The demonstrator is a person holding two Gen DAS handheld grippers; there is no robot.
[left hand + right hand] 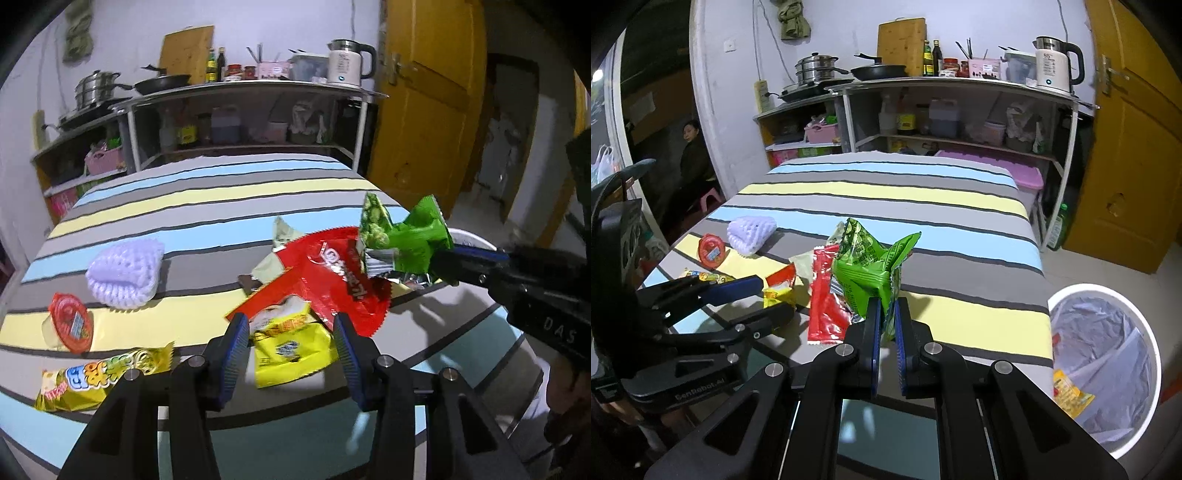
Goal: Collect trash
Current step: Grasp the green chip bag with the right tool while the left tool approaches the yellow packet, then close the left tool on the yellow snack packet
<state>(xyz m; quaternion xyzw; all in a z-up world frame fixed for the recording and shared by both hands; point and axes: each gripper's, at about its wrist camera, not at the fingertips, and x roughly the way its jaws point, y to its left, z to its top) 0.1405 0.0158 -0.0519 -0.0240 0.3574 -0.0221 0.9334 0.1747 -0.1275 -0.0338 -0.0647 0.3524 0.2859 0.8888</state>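
Trash lies on a striped tablecloth [207, 195]. My left gripper [290, 328] is open, its blue pads on either side of a yellow wrapper [291, 347] that lies flat on the cloth. A red wrapper [332, 273] lies just beyond it. My right gripper [886, 314] is shut on a crumpled green snack bag [871, 273], held upright above the table. From the left wrist view this green snack bag [406, 236] hangs at the right in the right gripper [447, 258]. The left gripper [775, 299] reaches in from the left in the right wrist view.
A white bin [1152, 354] with a plastic liner stands on the floor off the table's right corner. A white foam net [125, 273], a red-lidded cup [70, 325] and a long yellow wrapper [103, 376] lie to the left. Kitchen shelves [953, 85] stand behind. A person [690, 155] sits far left.
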